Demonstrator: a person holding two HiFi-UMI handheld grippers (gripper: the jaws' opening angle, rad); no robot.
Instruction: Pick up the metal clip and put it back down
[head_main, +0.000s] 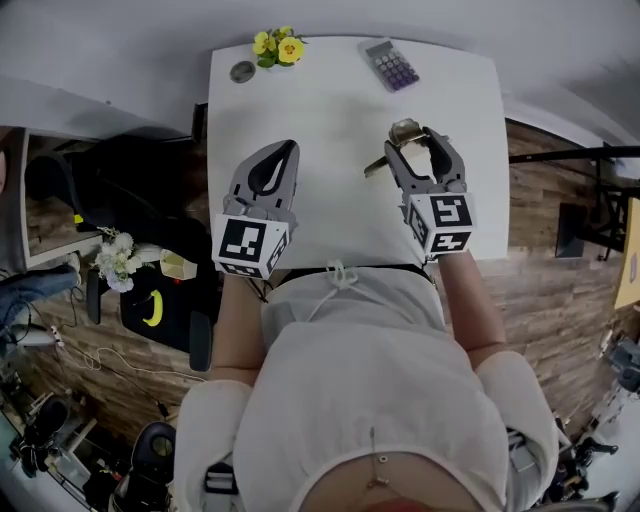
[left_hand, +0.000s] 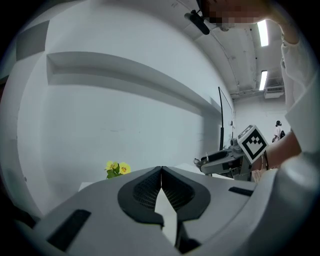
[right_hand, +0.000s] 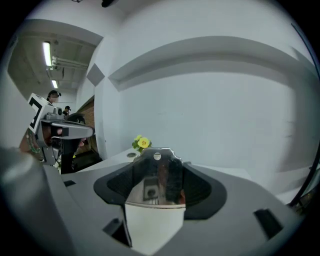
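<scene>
The shiny metal clip sits between the jaws of my right gripper, over the right half of the white table. In the right gripper view the clip fills the gap between the dark pads, which are shut on it. I cannot tell whether it touches the tabletop. My left gripper is over the table's left half, its jaws shut with nothing between them, their tips meeting. From there I see the right gripper off to the right.
Yellow flowers and a small round dark object stand at the table's far left corner, and a calculator lies at the far edge. A grey wall runs behind the table. Dark clutter covers the floor on the left.
</scene>
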